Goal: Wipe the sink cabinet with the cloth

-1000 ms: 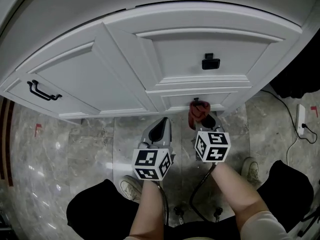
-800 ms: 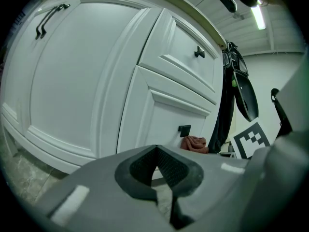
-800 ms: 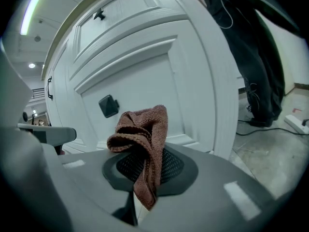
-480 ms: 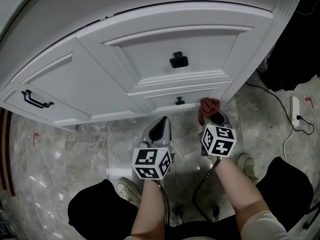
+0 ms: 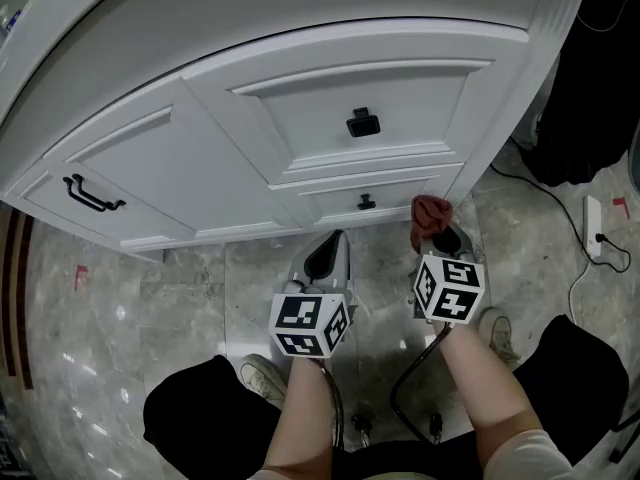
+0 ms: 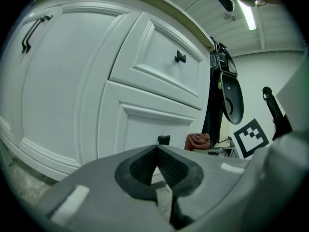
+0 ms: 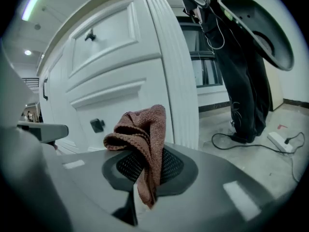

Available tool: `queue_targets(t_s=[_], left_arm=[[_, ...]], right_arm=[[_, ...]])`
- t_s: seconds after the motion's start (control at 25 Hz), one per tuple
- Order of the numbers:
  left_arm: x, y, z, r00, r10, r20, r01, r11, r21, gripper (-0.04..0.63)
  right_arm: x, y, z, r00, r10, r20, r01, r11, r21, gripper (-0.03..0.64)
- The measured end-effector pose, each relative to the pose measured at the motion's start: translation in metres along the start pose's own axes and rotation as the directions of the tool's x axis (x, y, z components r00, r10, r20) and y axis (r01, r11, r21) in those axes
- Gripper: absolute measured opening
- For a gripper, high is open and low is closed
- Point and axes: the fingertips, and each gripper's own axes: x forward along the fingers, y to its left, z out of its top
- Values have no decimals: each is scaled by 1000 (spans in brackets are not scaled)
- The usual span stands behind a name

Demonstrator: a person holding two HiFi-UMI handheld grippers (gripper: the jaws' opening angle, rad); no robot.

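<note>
Head view: white sink cabinet (image 5: 200, 158) fills the upper frame, grey marble floor (image 5: 150, 308) below it. Left tongs (image 5: 326, 256) are held low in front of the cabinet base, tips pointing at it. Right tongs (image 5: 437, 236) are just beside them, carrying a reddish-brown cloth (image 5: 430, 210) near the cabinet's lower right corner. Whether cloth and cabinet touch cannot be told. Black bar handle (image 5: 92, 194) sits on the left door, a small black knob (image 5: 363, 123) on the middle panel. A power strip (image 5: 597, 230) lies on the floor at far right.

Left gripper view: tongs (image 6: 157, 151) clenched, pads meeting, nothing between them. Cabinet front (image 6: 72, 91) is straight ahead; the cloth (image 6: 197, 140) shows to the right, beyond the tips.

Right gripper view: tongs (image 7: 144, 170) clenched on the cloth (image 7: 142, 127), which bunches upward out of the pads, a tail hanging below. Cabinet corner post (image 7: 174, 81) stands directly behind it. Dark clothing (image 7: 241, 81) hangs at right.
</note>
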Motion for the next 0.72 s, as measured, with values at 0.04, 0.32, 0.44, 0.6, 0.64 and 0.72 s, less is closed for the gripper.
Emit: queue_targets(t_s=[0.04, 0.32, 0.44, 0.6, 0.64, 0.72], left_arm=[[-5, -1, 10, 1000, -3, 23, 2, 1000, 6, 0], [-68, -25, 89, 974, -9, 224, -16, 994, 109, 0], [-102, -41, 107, 960, -10, 280, -32, 989, 147, 0], [-147, -61, 126, 943, -3, 332, -47, 989, 142, 0], [-157, -67, 128, 940, -2, 341, -47, 989, 138, 0], [-177, -78, 128, 936, -6, 352, -43, 990, 131, 0]], right_arm=[[-9, 10, 11, 999, 18, 27, -18, 1000, -9, 81], [-84, 64, 85, 965, 120, 233, -93, 988, -123, 81], [-115, 74, 99, 952, 137, 272, -111, 988, -112, 81], [-157, 84, 98, 949, 145, 281, -126, 988, -85, 81], [-167, 87, 97, 948, 145, 283, -127, 988, -83, 81], [-189, 91, 97, 945, 143, 294, -123, 989, -86, 81]])
